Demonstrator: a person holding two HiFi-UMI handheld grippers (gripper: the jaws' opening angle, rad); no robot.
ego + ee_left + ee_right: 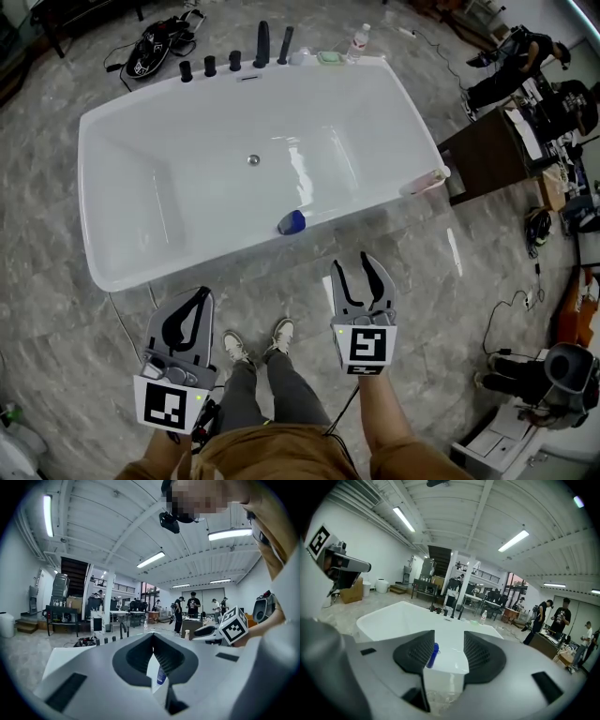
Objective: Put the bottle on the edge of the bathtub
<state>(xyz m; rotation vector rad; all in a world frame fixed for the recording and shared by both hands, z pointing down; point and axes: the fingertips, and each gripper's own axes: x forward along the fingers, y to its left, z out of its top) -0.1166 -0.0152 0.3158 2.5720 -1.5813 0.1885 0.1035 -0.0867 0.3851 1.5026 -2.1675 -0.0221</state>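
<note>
**A:** So where is the small blue plastic bottle [292, 222]?

**B:** It lies on its side inside the white rectangular bathtub [122, 187], close to the wall nearest the person. It is not yet on the edge.

**A:** And the grippers?

**B:** Both hang well apart from it, over the grey marble floor [56, 309]. The right hand-held gripper [353, 267] has wide, empty jaws, probably readied to reach in. The left hand-held gripper [200, 295] has its jaw tips together on nothing, so it seems spare.

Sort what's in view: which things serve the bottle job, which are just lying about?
Job: blue bottle inside the bathtub; open right gripper; shut left gripper.
Lying about: green soap dish, clear bottle, tap fittings.
</note>
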